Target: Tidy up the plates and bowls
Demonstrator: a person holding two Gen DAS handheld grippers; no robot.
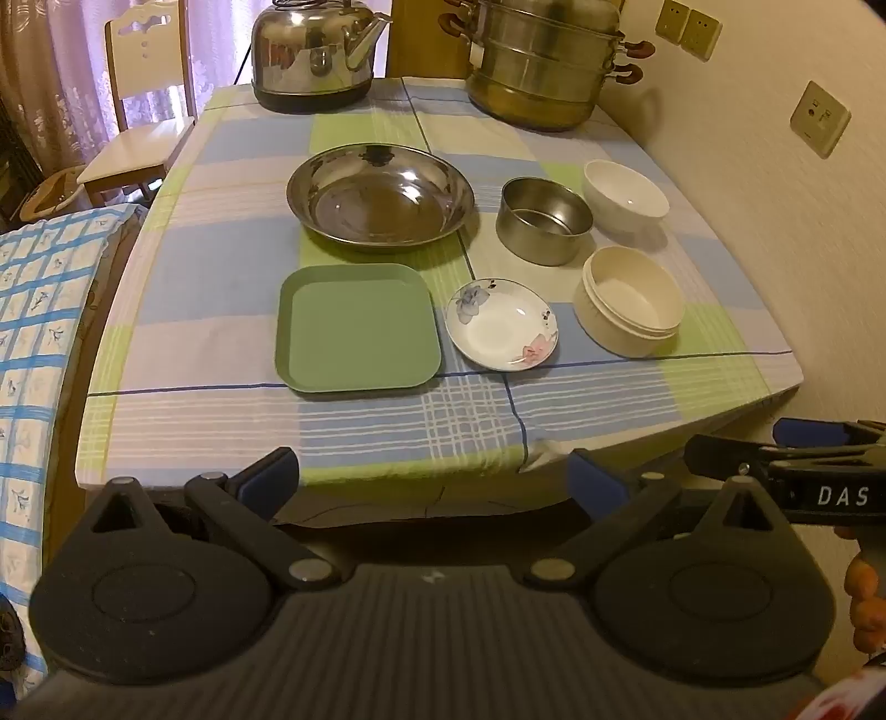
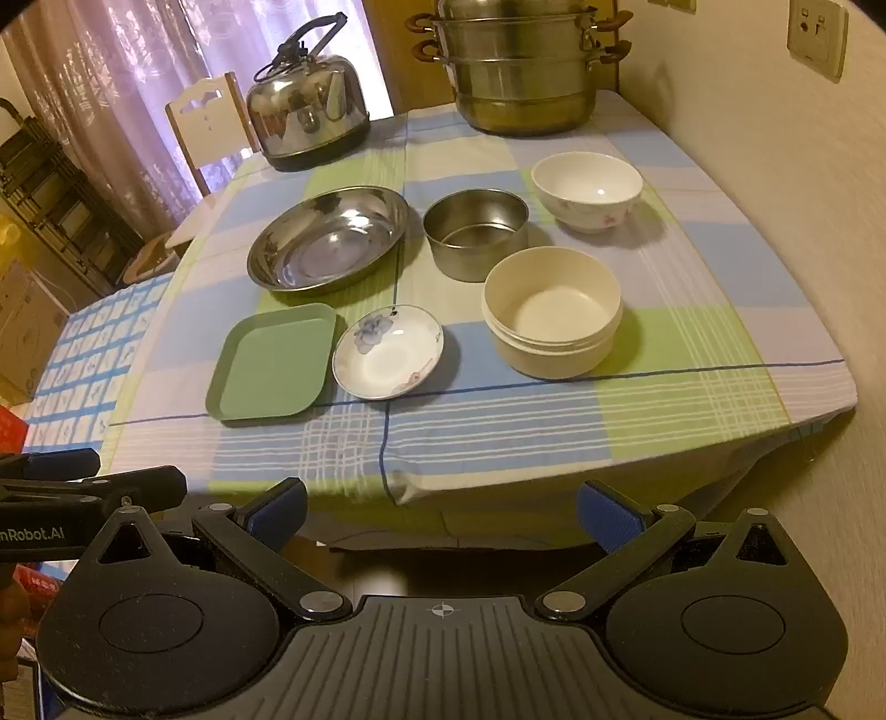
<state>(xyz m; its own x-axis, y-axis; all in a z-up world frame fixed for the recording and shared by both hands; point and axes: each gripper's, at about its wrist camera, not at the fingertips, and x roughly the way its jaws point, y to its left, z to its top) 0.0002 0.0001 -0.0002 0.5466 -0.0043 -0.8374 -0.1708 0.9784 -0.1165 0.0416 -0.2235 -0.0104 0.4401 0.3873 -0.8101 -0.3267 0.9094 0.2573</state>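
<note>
Both grippers off near worktop edge, L gripper (image 1: 434,479) and R gripper (image 2: 442,512) jaws apart, holding nothing.

Risks: floral saucer (image 1: 501,324) nearly touches green tray (image 1: 358,328), so a grab could nudge it; steel pieces may slip.

Count: 3 plates incl. steel plate (image 1: 380,199); 3 bowls: cream (image 1: 630,307), steel (image 1: 545,219), white (image 1: 626,194).

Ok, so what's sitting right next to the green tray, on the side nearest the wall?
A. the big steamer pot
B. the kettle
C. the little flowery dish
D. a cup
C: the flowery dish lies beside the green tray, on its wall side, while the kettle and steamer pot stand at the table's far end.
</note>
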